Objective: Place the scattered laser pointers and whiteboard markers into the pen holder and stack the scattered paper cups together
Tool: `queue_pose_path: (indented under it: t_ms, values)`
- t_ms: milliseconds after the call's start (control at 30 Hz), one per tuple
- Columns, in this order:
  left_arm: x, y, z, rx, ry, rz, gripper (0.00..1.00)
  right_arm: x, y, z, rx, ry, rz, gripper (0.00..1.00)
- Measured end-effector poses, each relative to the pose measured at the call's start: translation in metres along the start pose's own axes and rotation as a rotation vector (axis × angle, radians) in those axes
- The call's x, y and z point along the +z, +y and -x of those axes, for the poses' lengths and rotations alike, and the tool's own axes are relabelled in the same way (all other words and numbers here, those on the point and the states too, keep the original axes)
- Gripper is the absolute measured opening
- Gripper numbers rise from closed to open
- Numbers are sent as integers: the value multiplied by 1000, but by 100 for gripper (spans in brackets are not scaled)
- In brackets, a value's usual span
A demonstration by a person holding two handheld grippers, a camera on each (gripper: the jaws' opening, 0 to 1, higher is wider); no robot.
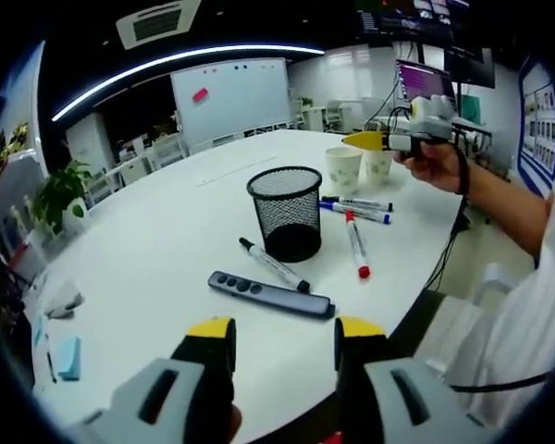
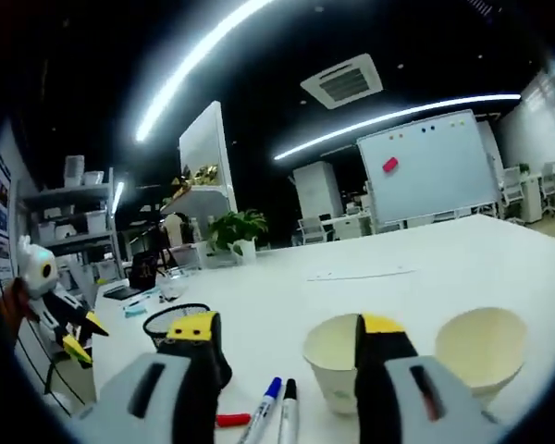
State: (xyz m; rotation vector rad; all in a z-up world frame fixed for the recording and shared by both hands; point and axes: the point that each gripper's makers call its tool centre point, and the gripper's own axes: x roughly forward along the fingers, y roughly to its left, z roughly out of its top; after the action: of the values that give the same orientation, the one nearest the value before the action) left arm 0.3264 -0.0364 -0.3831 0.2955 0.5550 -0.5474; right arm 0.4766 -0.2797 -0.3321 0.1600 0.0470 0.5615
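Observation:
A black mesh pen holder [image 1: 287, 213] stands upright mid-table. In front of it lie a dark laser pointer [image 1: 271, 294] and a black-capped marker [image 1: 273, 265]; to its right lie a red marker [image 1: 357, 245] and a blue and a black marker [image 1: 356, 208]. Two paper cups [image 1: 344, 169] stand side by side behind them. My left gripper [image 1: 285, 338] is open, low over the near table edge. A hand holds my right gripper [image 1: 388, 141] above the cups. In the right gripper view my right gripper [image 2: 287, 342] is open over the nearer cup [image 2: 333, 361], with the second cup [image 2: 481, 347] to its right.
The white table [image 1: 157, 250] curves away to the near right edge, where the person's arm [image 1: 499, 199] reaches in. Blue sticky notes [image 1: 67, 356] lie at the left. A potted plant [image 1: 60, 194] and a whiteboard [image 1: 231, 97] stand beyond.

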Motion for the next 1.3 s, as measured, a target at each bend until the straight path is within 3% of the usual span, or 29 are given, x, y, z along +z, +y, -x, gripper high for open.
queue_pose_path:
  t_ms: [267,633,967,1300]
  values:
    - [0,-2,-2,-3,1,-1,43,-1,-5,-4,-10,10,37,53]
    - [-4,0,0,6,6,3,43,-7,9,-8,-18,36,98,53]
    - [-2,-2,-1,-2,7,-7,43,-3,-5,-4,-72,32,184,59]
    - [-1,-4,-2,-4,10,-11,43,-4,-17,-5,-128,46,186,61]
